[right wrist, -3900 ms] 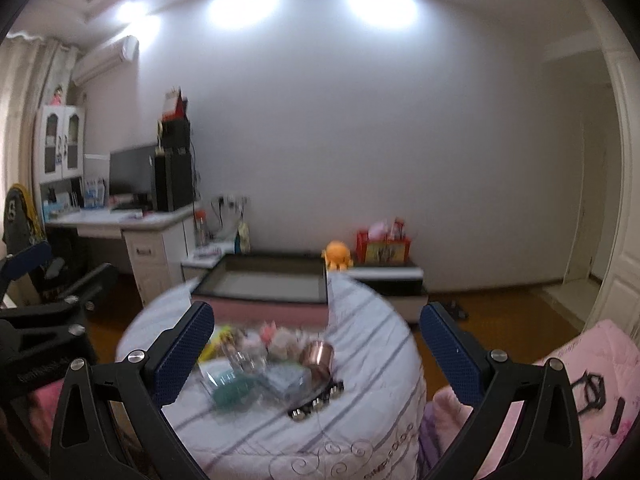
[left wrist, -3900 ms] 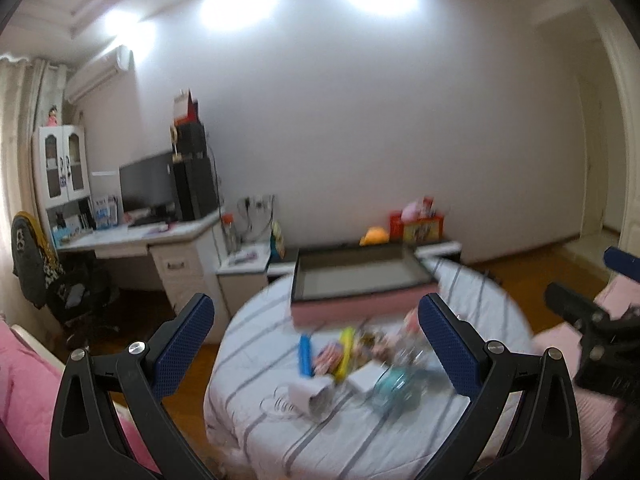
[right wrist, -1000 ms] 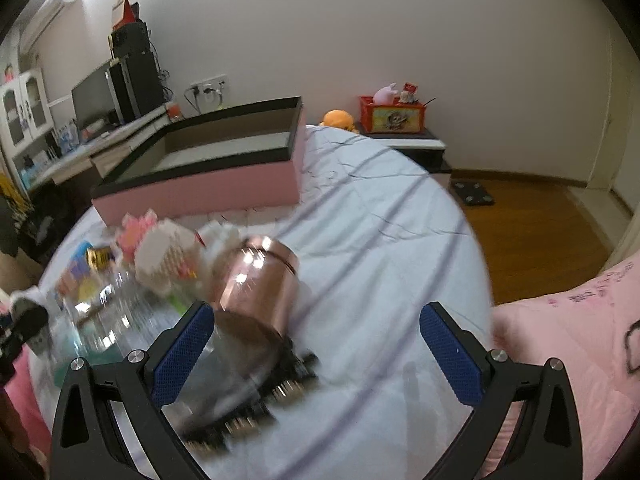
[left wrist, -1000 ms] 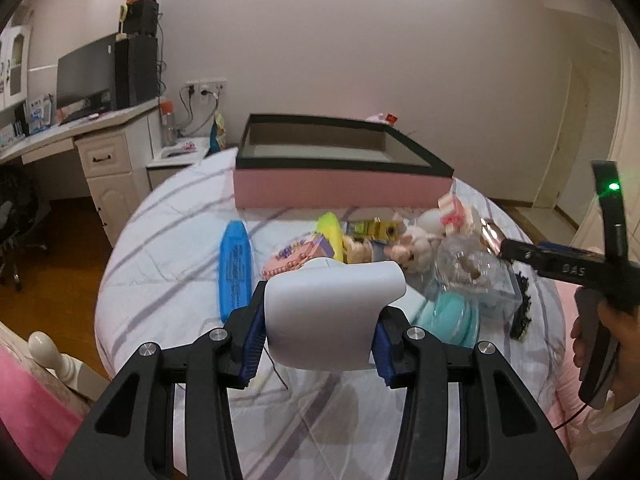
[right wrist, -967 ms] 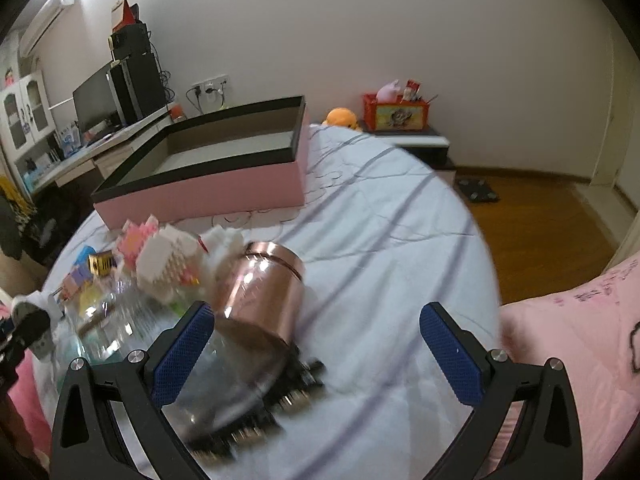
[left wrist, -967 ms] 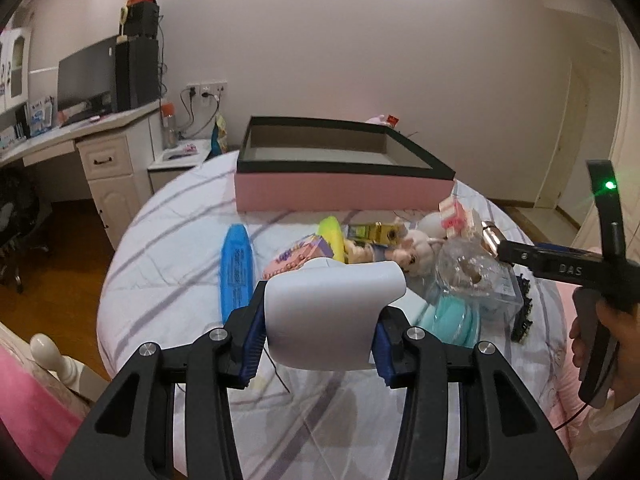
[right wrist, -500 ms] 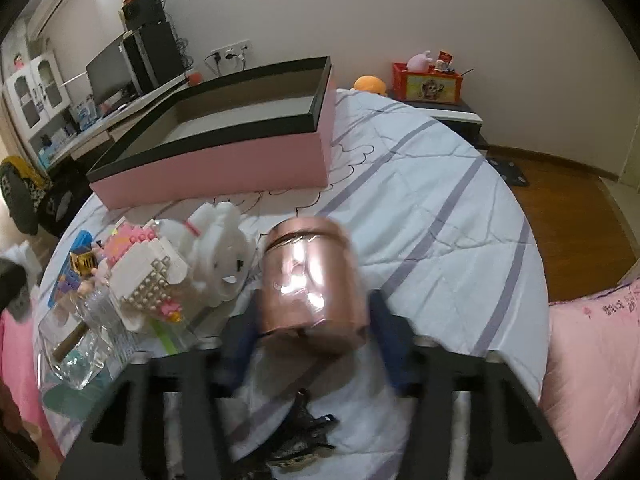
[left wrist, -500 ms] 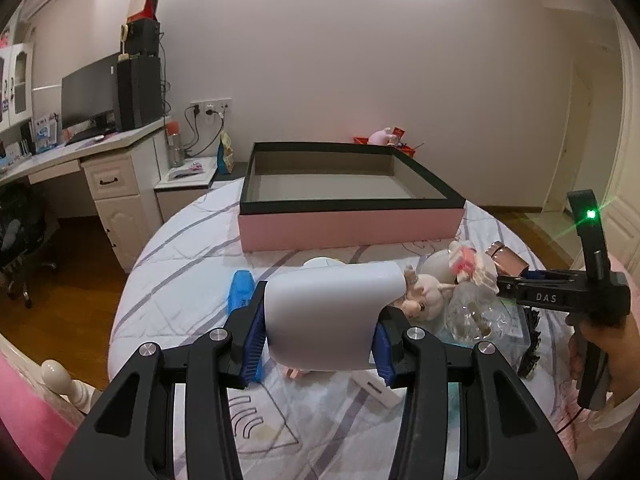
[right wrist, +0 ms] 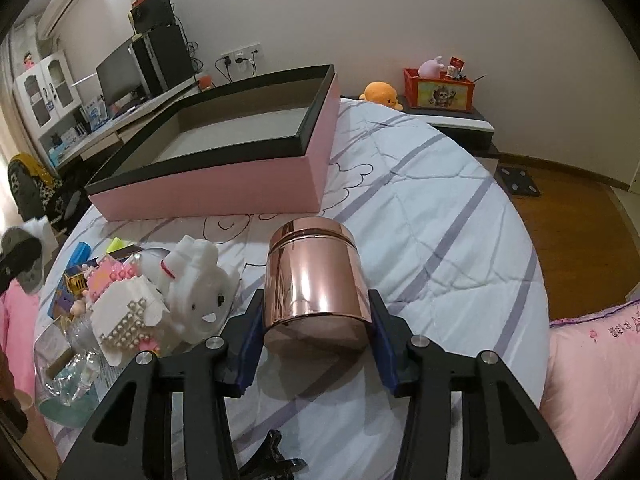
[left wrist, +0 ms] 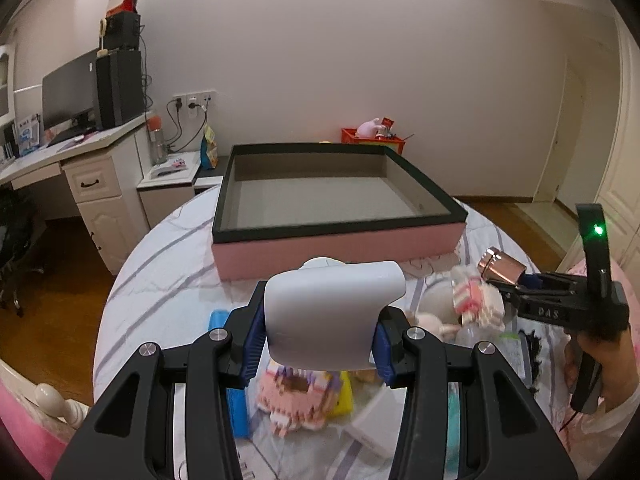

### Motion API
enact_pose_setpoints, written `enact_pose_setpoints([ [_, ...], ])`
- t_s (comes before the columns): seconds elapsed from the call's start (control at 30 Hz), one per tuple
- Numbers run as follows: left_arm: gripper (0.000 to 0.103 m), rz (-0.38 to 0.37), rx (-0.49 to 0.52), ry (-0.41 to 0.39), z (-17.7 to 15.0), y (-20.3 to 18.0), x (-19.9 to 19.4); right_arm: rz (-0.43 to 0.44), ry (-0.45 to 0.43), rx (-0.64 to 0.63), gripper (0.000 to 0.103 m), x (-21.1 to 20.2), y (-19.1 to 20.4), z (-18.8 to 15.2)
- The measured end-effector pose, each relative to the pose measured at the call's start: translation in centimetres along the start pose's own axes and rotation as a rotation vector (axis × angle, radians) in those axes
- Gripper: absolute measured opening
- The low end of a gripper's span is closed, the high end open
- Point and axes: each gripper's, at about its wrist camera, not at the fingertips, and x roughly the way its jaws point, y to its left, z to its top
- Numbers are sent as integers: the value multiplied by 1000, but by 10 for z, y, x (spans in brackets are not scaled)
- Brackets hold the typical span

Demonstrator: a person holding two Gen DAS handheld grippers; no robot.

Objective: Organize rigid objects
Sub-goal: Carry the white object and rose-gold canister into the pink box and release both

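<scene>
My left gripper (left wrist: 318, 342) is shut on a white plastic device (left wrist: 332, 312) and holds it above the pile of toys, in front of the pink box (left wrist: 336, 208). My right gripper (right wrist: 316, 344) is shut on a rose-gold metal jar (right wrist: 314, 276), lifted over the striped bed cover; it also shows in the left wrist view (left wrist: 502, 268). The pink box with a black rim (right wrist: 224, 148) stands open and empty at the back of the round bed.
A pile lies on the bed (right wrist: 420, 208): a white cat figure (right wrist: 196, 280), pink block toys (left wrist: 294, 396), a blue case (left wrist: 234, 400), a clear plastic container (right wrist: 64, 364), a black clip (right wrist: 276, 460). A desk (left wrist: 76, 168) stands left, wooden floor around.
My left gripper has risen with the white device and moved towards the box. My right gripper closed on the rose-gold jar and lifted it off the pile.
</scene>
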Motion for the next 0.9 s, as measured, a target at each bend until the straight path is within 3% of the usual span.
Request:
enact_pose_setpoints([
  [0.27, 46, 11, 47, 0, 38, 0, 23, -32, -78, -52, 48, -22, 12, 30],
  [0.47, 46, 21, 64, 34, 72, 6, 62, 7, -118, -117, 48, -17, 37, 76],
  [0.6, 46, 9, 45, 93, 91, 14, 95, 49, -60, -143, 48, 18, 57, 107],
  [0.67, 46, 37, 45, 128, 96, 18, 116, 80, -22, -136, 48, 38, 64, 117],
  [0.9, 46, 87, 48, 263, 86, 26, 168, 84, 101, -122, 48, 89, 70, 125],
])
